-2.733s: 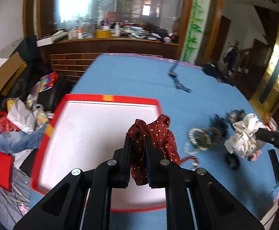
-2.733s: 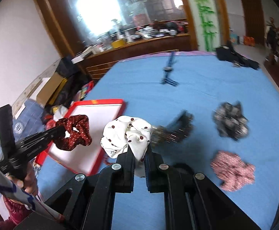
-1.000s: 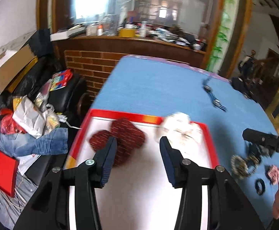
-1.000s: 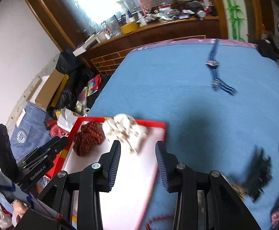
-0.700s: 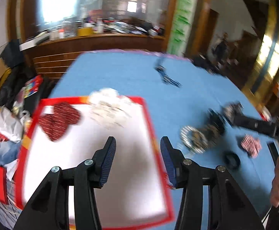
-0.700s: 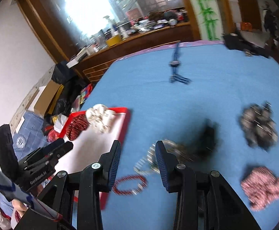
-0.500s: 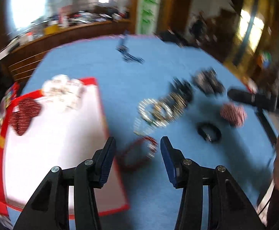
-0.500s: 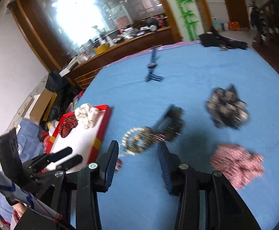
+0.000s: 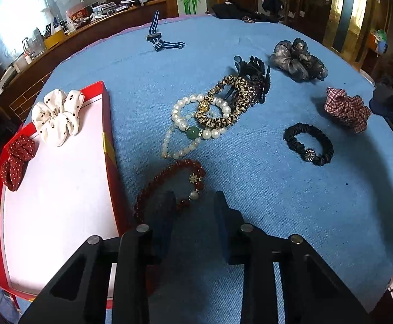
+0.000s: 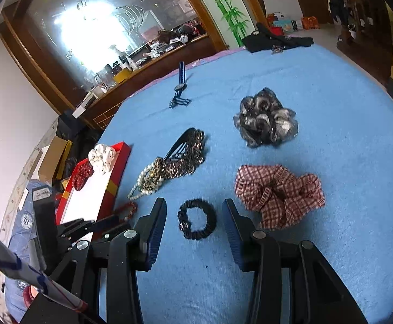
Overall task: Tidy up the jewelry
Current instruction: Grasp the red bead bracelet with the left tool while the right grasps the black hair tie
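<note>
Closing left gripper (image 9: 193, 202) fingers straddle the limp red bead bracelet (image 9: 169, 186) at lower centre, untouched; best pinched across its strand. Right gripper (image 10: 193, 221) fingers, apart, frame the soft black scrunchie (image 10: 196, 222).

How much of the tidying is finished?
Done: the white scrunchie and dark red scrunchie lie in the red tray. In hand: the left hand-held gripper is closing around the red bead bracelet; the right hand-held gripper straddles the black scrunchie. Left: pearls, plaid scrunchie, grey scrunchie.
</note>
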Demonstrator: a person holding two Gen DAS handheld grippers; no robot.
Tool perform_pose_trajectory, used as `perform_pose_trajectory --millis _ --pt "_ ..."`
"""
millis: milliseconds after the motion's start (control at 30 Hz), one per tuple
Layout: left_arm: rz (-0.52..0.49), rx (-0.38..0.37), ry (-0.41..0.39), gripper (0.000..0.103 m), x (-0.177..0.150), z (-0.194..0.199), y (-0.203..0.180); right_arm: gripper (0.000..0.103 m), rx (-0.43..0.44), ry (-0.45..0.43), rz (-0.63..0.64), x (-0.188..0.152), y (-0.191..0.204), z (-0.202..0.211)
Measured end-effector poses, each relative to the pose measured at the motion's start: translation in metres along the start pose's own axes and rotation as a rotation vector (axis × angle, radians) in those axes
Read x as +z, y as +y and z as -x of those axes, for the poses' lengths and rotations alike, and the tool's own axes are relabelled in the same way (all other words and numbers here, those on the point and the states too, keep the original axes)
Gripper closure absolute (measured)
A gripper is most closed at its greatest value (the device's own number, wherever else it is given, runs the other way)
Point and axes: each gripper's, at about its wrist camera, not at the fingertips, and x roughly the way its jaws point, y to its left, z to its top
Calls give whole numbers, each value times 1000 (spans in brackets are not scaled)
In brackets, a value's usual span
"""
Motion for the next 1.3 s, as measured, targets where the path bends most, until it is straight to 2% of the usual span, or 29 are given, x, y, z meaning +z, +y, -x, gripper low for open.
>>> perform_pose_trajectory --millis 167,200,300,367,400,500,633,767,867,967,1033,1100,1133,1300 --pt "42 -26 0 89 5 -9 1 57 -3 29 16 -5 4 -11" --pt "47 -34 -2 96 7 -10 0 57 -9 38 17 -6 5 -15" --pt "79 -58 -24 96 9 -12 -1 57 -21 61 25 -8 6 -23" --pt "98 -123 -40 96 10 -11 -1 57 -36 76 39 -10 6 -29" --pt "108 -156 -64 96 11 -8 -1 57 -44 85 50 -11 7 -32" --pt "129 -185 -133 96 12 4 3 58 -60 118 74 -14 9 -43" --pt "161 -208 -201 96 13 15 12 65 -94 160 80 -16 8 -61" --pt "157 -200 -212 96 14 14 13 72 -160 178 114 -16 9 -76" --pt "150 -206 -216 96 11 17 12 77 -215 166 175 -17 16 -81" --pt "146 -201 -229 96 10 18 12 88 -279 149 272 -21 26 -84" --pt "150 -201 -234 96 10 18 14 94 -291 131 305 -24 28 -85" --pt "153 -199 -236 96 10 18 15 95 -235 110 275 -21 25 -83" --pt "154 -200 -238 96 9 18 16 95 -177 84 248 -19 22 -78" --pt "169 -200 -258 96 9 21 20 95 -51 -116 268 -9 26 -43"
